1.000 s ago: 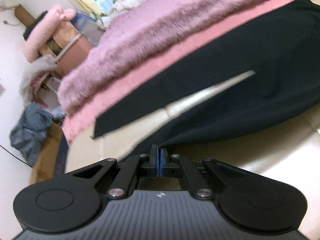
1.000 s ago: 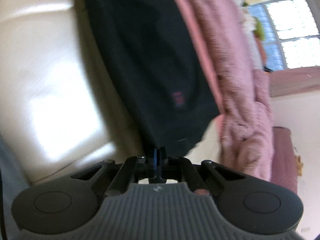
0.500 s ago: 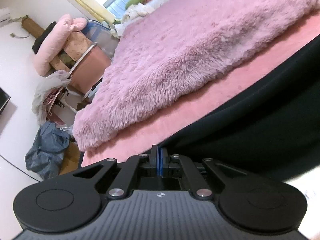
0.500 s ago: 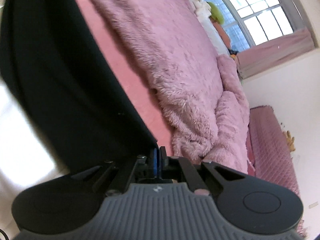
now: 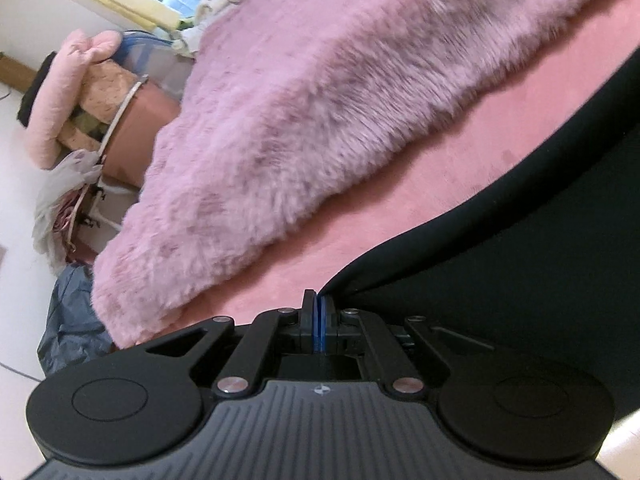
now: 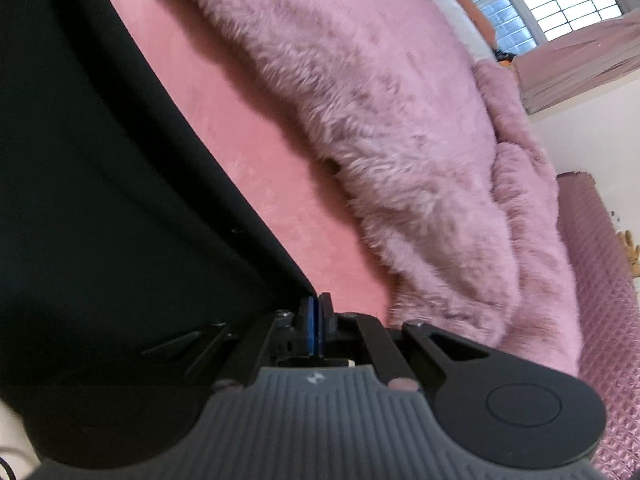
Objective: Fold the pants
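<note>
Pants (image 5: pixel 540 264), black, hang stretched between the two tools over the pink bed sheet (image 5: pixel 420 184). The left tool (image 5: pixel 319 312) has its blue pads pressed together on one corner of the cloth, which spreads away to the right in its view. The right tool (image 6: pixel 316 316) pinches another corner the same way, with the fabric filling the left of its view. A fluffy mauve blanket (image 6: pixel 380 120) lies on the bed just beyond the pants, near a window (image 6: pixel 552 4).

Left claw (image 5: pixel 319 304) clamped on black pants (image 5: pixel 520 264), pink sheet (image 5: pixel 400 208), fluffy blanket (image 5: pixel 320 100)
</note>
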The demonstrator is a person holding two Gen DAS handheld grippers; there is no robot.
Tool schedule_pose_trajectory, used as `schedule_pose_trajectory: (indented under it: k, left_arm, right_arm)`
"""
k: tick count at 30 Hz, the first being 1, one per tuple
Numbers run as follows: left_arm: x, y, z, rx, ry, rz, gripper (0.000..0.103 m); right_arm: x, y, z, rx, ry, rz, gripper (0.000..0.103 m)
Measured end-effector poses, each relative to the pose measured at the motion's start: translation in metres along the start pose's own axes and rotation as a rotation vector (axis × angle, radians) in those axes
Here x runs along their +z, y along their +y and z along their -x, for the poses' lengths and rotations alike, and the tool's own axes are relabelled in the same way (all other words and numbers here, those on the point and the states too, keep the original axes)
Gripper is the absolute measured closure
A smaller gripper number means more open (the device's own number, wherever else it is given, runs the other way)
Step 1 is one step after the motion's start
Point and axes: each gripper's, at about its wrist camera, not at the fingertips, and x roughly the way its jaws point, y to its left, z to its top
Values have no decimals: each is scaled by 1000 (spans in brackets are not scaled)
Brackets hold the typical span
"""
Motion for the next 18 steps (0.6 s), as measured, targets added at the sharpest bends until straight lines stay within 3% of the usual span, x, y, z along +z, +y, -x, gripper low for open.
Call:
schedule_pose_trajectory:
  k: [6,8,9,11,12,14,18]
  left_arm:
    - [-4,-13,-21,-17,17,-22,100]
    - [-6,-16,-23,-14,13,-24,89]
    - [-8,-17,-22,-18,4,-24,87]
    - [-12,-16,-16,-8,-20,-17,70]
    - [-15,-13,-9,-4,-40,0,67]
    - [-19,-7,9,-39,-70,46,66]
    - [-33,-2,50,-173,-119,152,66]
  right_arm:
    - [6,3,-21,15,-3,-13,103]
    - [5,3,-22,9,-9,-19,103]
    - [4,3,-22,7,-17,-32,98]
    - [3,3,-20,14,-27,-71,55]
    - [3,3,-16,-2,-34,-86,50]
    - [0,2,-5,-28,-62,-123,50]
    - [-16,-3,29,-33,-78,-276,50]
